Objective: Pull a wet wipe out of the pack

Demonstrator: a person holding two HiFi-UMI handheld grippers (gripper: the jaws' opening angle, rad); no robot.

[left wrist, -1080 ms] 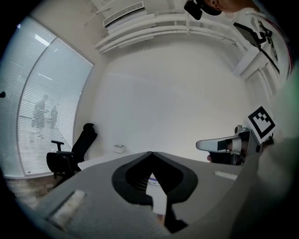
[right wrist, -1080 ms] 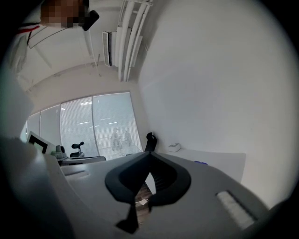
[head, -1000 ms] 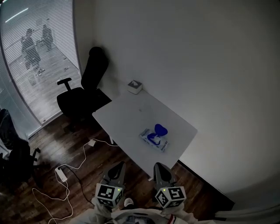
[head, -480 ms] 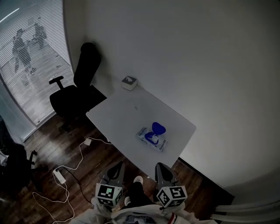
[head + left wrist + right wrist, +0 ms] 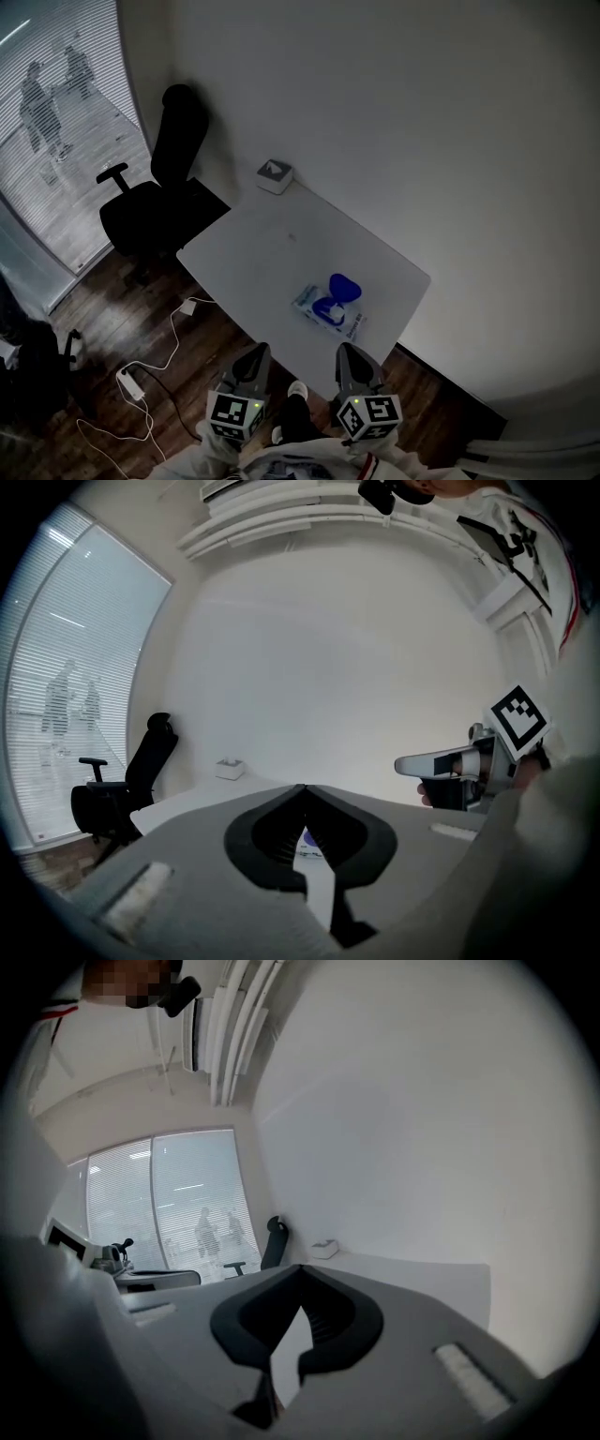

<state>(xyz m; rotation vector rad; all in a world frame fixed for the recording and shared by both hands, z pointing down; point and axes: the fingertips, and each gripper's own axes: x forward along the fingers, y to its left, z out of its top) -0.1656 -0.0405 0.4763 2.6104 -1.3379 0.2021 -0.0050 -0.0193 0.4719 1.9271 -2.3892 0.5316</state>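
Note:
The wet wipe pack (image 5: 327, 311) lies flat on the white table (image 5: 272, 253), near its right end, with its blue lid (image 5: 344, 285) flipped up. Both grippers hang in the air short of the table's near edge, pointing toward it. The left gripper (image 5: 254, 360) is shut and holds nothing; its tips meet in the left gripper view (image 5: 302, 788), and a sliver of the pack (image 5: 307, 838) shows below them. My right gripper (image 5: 353, 361) is also shut and empty, its tips meeting in its own view (image 5: 299, 1268). The pack lies just beyond the right gripper.
A small white box (image 5: 275, 176) sits at the table's far corner by the wall. A black office chair (image 5: 157, 192) stands left of the table. Cables and a power adapter (image 5: 131, 383) lie on the wooden floor. The window blinds (image 5: 56, 112) are at far left.
The person has stepped closer to the table, so the table and pack now sit nearer both grippers. Both grippers stay shut and side by side.

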